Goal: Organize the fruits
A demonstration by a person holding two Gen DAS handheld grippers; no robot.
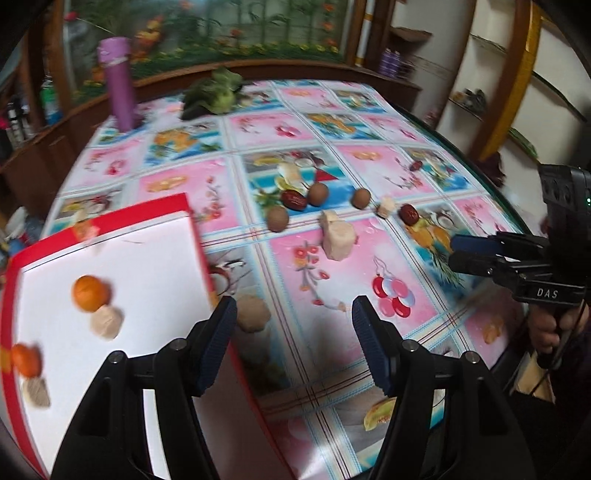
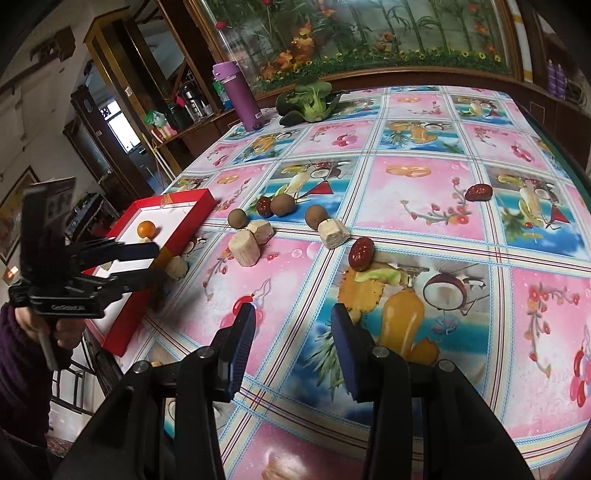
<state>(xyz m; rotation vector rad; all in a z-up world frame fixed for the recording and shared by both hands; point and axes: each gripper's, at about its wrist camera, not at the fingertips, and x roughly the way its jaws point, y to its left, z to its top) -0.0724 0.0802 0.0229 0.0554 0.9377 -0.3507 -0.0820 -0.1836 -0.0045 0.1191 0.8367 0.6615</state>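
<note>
Tablecloth (image 2: 406,206): fruit-printed, under everything.
Red box (image 2: 122,332): left table edge, holding tangerines (image 1: 90,298).
Loose fruit: longans (image 2: 282,205), red dates (image 2: 362,253), right of box.
Left gripper (image 1: 293,321): released, empty, beside box.
Right gripper (image 2: 293,325): released, empty.

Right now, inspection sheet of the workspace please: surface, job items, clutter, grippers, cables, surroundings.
Surface: table under a glossy fruit-print cloth.
Job's things: red tray at the table's left edge holds two oranges and two pale chunks. Loose on the cloth: three brown round fruits, three red dates, several pale chunks.
Clutter: purple bottle and leafy greens at the far edge.
Grippers: left gripper open and empty, over the tray's right edge; right gripper open and empty, over bare cloth.
Cables: thin dark cord below the right handle.
Surroundings: wooden shelving left, flower mural behind.
</note>
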